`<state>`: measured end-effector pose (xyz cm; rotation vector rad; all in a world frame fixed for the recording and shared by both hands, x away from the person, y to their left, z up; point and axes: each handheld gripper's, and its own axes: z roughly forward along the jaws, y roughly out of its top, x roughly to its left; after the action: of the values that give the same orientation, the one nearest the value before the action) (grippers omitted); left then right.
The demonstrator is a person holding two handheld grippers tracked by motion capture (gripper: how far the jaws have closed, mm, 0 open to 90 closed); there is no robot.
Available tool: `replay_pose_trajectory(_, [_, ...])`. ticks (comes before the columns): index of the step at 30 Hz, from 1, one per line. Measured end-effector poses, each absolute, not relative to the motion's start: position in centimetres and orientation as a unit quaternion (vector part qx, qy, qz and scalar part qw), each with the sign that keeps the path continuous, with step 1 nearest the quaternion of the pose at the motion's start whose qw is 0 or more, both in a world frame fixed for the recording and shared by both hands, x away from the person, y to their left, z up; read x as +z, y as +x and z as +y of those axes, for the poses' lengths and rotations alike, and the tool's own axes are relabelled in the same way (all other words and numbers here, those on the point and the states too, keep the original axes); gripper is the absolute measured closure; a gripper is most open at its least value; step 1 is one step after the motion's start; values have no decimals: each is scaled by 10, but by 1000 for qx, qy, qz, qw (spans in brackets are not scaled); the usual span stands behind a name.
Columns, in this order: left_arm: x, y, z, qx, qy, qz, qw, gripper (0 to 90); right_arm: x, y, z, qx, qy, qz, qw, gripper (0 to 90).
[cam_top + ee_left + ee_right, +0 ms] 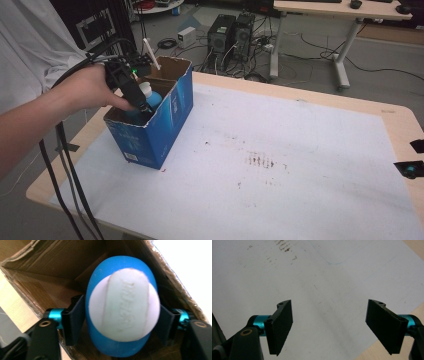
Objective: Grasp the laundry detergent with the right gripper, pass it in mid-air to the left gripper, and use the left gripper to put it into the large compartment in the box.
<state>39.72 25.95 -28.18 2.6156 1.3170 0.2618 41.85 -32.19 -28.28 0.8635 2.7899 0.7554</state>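
A blue bottle (121, 307) with a white cap was clasped by the left hand-held gripper (143, 106) inside the blue carton (165, 125) near the worktop's far left corner. A straight lift was judged next; the right hand-held gripper (334, 327) hung spread, unladen.

A light wooden tabletop (400, 117) carries a white sheet (300, 165) over most of its surface, marked with brownish stains near the middle. An open blue cardboard box (170, 117) stands on the sheet near the far left corner
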Motion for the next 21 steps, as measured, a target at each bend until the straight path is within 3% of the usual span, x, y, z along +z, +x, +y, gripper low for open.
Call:
replay_pose_trajectory(12, [-277,395,258,95,898,421,86,220,-282,417,-321,252,284,923,62,215])
replay_pose_trajectory(21, [-257,393,258,119,904,402,81,201,-282,417,-318,257,275,925,58,215])
